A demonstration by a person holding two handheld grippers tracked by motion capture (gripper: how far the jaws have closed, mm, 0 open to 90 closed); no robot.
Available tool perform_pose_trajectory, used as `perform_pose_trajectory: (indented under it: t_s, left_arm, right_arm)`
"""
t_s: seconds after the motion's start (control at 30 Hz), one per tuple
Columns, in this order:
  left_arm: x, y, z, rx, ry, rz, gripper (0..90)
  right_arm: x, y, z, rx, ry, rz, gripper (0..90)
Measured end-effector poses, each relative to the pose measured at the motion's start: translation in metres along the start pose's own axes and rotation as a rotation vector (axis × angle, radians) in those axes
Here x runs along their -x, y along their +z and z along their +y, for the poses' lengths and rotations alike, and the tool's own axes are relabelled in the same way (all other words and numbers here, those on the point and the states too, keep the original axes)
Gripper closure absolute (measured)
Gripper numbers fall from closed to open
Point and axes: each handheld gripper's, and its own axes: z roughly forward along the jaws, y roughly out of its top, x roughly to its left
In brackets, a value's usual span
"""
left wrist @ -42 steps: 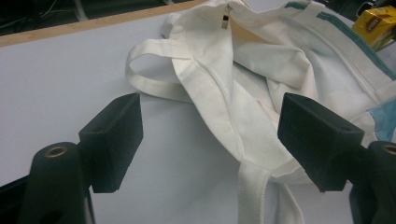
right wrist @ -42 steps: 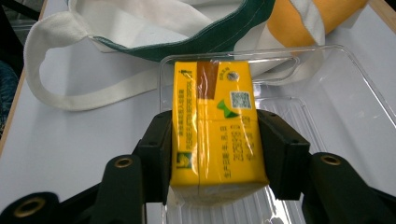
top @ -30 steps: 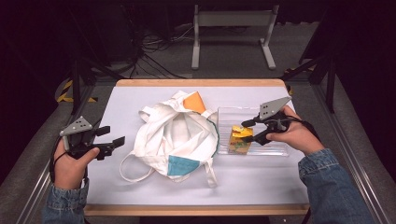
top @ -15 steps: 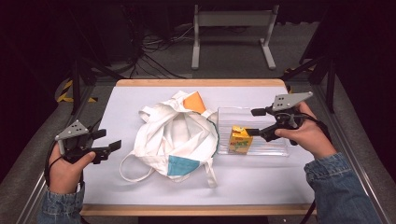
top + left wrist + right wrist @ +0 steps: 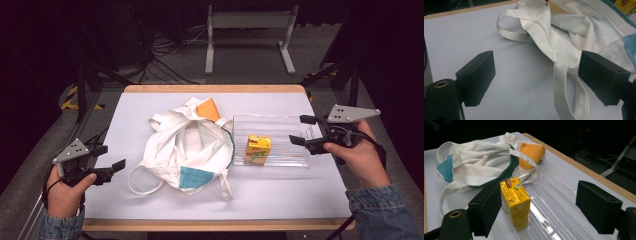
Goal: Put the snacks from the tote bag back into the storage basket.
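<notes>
My yellow juice carton [image 5: 258,149] stands in the clear tray [image 5: 292,129], center-right; both my grippers, left [image 5: 111,166] and right [image 5: 303,131], have just opened, empty; the tote bag [image 5: 187,145] seems unpacked.

You have a soft, matt cloth bag [image 5: 187,145], a glossy clear plastic tray [image 5: 285,137] holding a shiny film-wrapped paper carton [image 5: 258,149], and a smooth white table [image 5: 150,210] edged in wood.

Juice carton and cloth bag

Yellow juice carton [image 5: 258,149] stands upright at the left end of the clear tray [image 5: 295,134]. White cloth bag [image 5: 187,145] lies crumpled just beside it, handles splayed.
</notes>
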Motion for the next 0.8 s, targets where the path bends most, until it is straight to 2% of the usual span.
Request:
perform_pose_trajectory:
  t_s: [0.13,0.27,0.33,0.4,0.5,0.6,0.67,0.73,0.8]
  left_arm:
    - [0.0,0.001,-0.009,0.01,-0.006,0.009,14.2]
    - [-0.001,0.004,-0.022,-0.012,-0.008,0.011,13.3]
    - [-0.003,0.006,-0.028,-0.006,-0.015,0.007,13.1]
    - [-0.004,0.007,-0.033,0.008,-0.028,0.012,12.9]
    - [-0.004,0.007,-0.036,0.031,-0.029,0.022,12.6]
    - [-0.004,0.007,-0.035,0.051,-0.024,0.031,12.5]
    - [-0.004,0.006,-0.035,0.056,-0.024,0.036,12.4]
    - [-0.004,0.006,-0.035,0.062,-0.028,0.04,12.3]
    - [-0.005,0.005,-0.035,0.071,-0.029,0.04,12.2]
  right_arm:
    - [0.001,-0.017,-0.018,0.007,0.028,-0.062,21.3]
    - [0.0,-0.032,-0.037,0.02,0.051,-0.14,23.3]
    - [-0.002,-0.038,-0.048,0.052,0.06,-0.157,23.3]
    - [-0.003,-0.041,-0.055,0.071,0.078,-0.156,23.2]
    - [-0.004,-0.043,-0.067,0.081,0.081,-0.18,23.1]
    - [-0.005,-0.043,-0.078,0.128,0.108,-0.202,23.2]
    - [-0.004,-0.04,-0.085,0.109,0.126,-0.216,23.2]
    - [-0.004,-0.038,-0.088,0.107,0.119,-0.25,23.4]
    - [-0.005,-0.035,-0.093,0.104,0.134,-0.251,23.4]
